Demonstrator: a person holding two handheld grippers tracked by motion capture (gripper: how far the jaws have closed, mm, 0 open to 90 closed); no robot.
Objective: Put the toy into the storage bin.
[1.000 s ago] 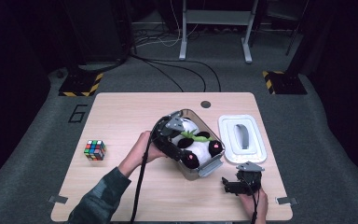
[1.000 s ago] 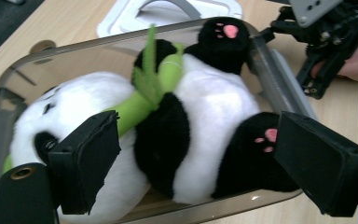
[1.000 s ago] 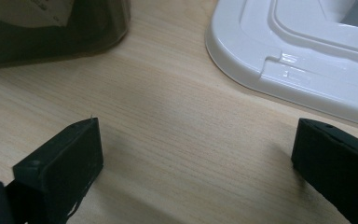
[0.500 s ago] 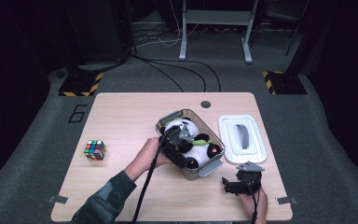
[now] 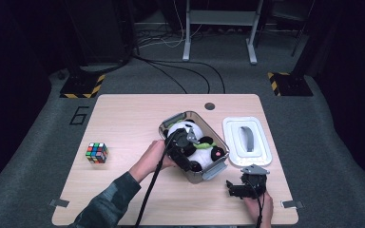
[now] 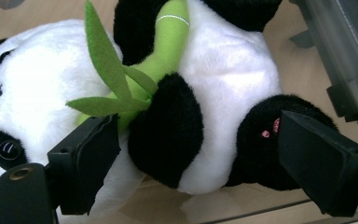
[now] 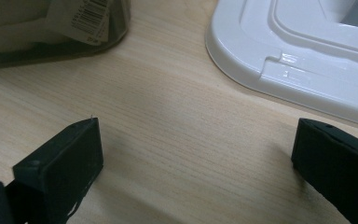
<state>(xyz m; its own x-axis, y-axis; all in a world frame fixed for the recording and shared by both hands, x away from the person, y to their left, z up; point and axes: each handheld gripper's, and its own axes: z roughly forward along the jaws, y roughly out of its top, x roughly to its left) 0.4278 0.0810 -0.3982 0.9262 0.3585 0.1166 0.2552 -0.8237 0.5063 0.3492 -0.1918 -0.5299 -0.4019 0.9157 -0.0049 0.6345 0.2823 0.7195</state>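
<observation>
The left claw [image 5: 186, 151] has dropped lower into the clear bin [image 5: 217, 167] on the bench [image 5: 123, 118], jaws wide astride the plush panda [image 6: 214, 93], gripping nothing yet; a grasp looks imminent. The right claw [image 5: 243, 186] rests open beside the white lid [image 5: 261, 156].

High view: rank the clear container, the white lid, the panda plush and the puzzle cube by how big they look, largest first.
1. Clear container and white lid: they look about alike, so no ranking between them.
2. Panda plush, lying inside the container and partly covered by the left gripper.
3. Puzzle cube, plainly the smallest.
</observation>
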